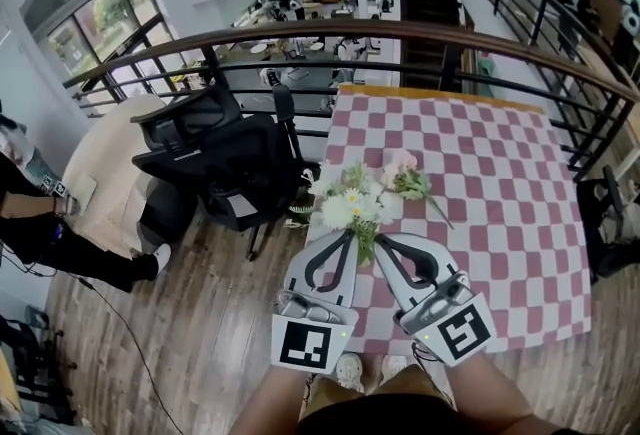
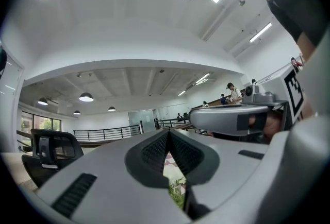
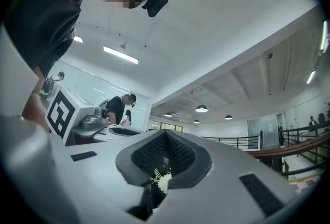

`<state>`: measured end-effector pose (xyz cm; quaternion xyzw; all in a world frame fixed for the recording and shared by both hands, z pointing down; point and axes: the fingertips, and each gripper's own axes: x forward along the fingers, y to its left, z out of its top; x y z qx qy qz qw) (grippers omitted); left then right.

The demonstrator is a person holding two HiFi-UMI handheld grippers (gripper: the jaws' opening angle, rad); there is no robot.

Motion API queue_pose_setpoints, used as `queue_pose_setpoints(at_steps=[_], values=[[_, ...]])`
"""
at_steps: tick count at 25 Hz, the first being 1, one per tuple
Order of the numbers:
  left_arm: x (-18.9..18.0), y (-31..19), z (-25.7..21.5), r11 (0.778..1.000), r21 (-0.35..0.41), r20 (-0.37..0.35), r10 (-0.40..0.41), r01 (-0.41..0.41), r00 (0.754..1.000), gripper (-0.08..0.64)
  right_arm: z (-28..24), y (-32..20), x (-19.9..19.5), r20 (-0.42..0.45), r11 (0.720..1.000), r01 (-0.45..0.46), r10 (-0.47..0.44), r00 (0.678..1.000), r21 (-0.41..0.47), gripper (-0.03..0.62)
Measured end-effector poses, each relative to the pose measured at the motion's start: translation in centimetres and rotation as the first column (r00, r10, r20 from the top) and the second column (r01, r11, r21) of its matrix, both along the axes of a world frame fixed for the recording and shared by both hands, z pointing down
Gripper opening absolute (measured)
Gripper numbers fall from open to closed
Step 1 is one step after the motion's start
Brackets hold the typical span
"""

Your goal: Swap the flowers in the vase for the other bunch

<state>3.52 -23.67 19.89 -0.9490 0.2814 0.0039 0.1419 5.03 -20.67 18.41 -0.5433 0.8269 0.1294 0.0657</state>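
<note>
Count, left to right: 2 black office chairs (image 1: 225,163), 2 claws, 2 flower bunches, 1 worktop (image 1: 500,203) under a pink-and-white checked cloth.

Chairs: on the wood floor left of the worktop, in front of a dark railing (image 1: 300,31).

Left claw (image 1: 350,235): tip at the left side of the white bunch's stems. Its own view shows the jaws (image 2: 168,133) closed, pads meeting at the tip. Green leaves and checked cloth show through the gap below the pads. Cannot tell whether it pinches any stem.

White bunch (image 1: 350,206): white blooms with green foliage, over the worktop's near left edge. Stems run down between the two claw tips.

Right claw (image 1: 380,241): tip at the right side of the same stems. Jaws closed (image 3: 165,135), with a white frond (image 3: 161,182) caught in the slit between the pads.

Pink bunch (image 1: 403,171): lies on the cloth just beyond and right of the white bunch, stem pointing right. Contact between the two bunches not discernible.
</note>
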Motion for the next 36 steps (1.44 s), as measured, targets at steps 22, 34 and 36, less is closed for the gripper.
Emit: queue_pose_setpoints(at_steps=[22, 34, 36], values=[[0.7, -0.6, -2.8, 0.999, 0.02, -0.064, 0.033, -0.032, 0.997, 0.009, -2.2, -0.6, 0.4, -0.098, 0.998, -0.053, 0.057, 0.994, 0.046, 0.032], [0.3, -0.3, -2.5, 0.999, 0.023, -0.059, 0.033, -0.031, 0.998, 0.008, -2.0, -0.4, 0.1, -0.09, 0.998, -0.044, 0.047, 0.995, 0.04, 0.032], [0.4, -0.3, -2.6, 0.999, 0.026, -0.06, 0.034, -0.032, 0.998, 0.008, -2.0, -0.4, 0.1, -0.089, 0.998, -0.042, 0.045, 0.995, 0.04, 0.032]])
